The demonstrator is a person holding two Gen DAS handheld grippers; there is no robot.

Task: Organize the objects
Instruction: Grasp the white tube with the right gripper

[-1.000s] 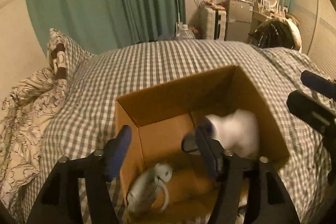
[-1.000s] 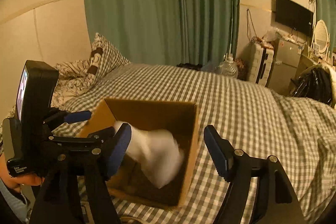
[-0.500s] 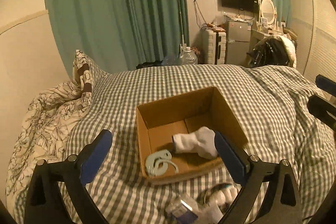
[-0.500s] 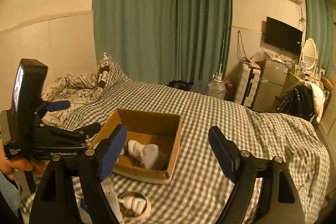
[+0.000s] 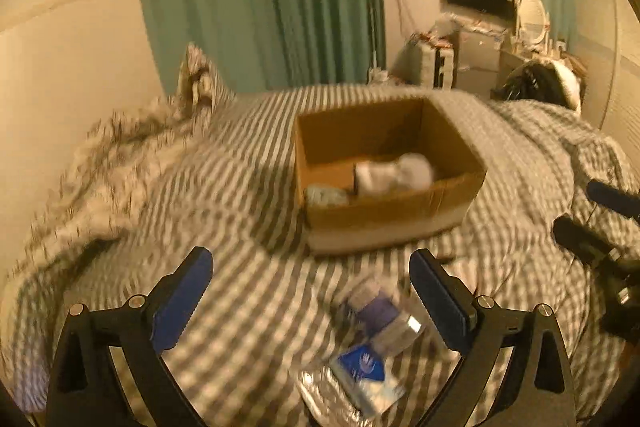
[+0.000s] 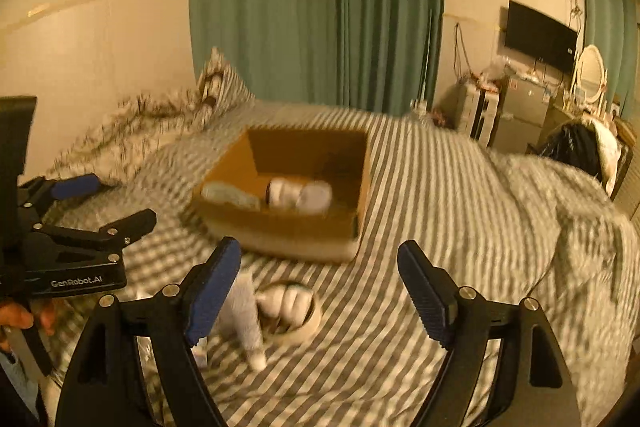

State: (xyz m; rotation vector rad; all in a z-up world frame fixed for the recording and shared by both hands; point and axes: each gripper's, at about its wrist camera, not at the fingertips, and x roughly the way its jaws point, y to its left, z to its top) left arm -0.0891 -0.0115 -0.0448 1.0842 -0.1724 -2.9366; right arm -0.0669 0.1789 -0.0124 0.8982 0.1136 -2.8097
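Note:
An open cardboard box (image 5: 384, 215) (image 6: 280, 227) sits on the checked bed. Inside lie a white sock (image 5: 394, 173) (image 6: 300, 193) and a pale blue item (image 5: 326, 195) (image 6: 230, 195). My left gripper (image 5: 312, 291) is open and empty, above a clear packet with a blue label (image 5: 362, 367) and a purple-labelled packet (image 5: 378, 307). My right gripper (image 6: 320, 287) is open and empty, above a tape roll holding a white bundle (image 6: 290, 305) and a white sock (image 6: 246, 315). The left gripper also shows in the right wrist view (image 6: 80, 203).
A patterned duvet and pillow (image 5: 120, 147) lie at the bed's left. Green curtains (image 6: 316, 7) hang behind. A dresser, fridge and TV (image 6: 536, 35) stand at the right. The other gripper's fingers (image 5: 592, 247) show at the right edge of the left view.
Both grippers have pulled back and lowered from the box. The white sock dropped into the box and lies there. Loose items in front of the box have come into view.

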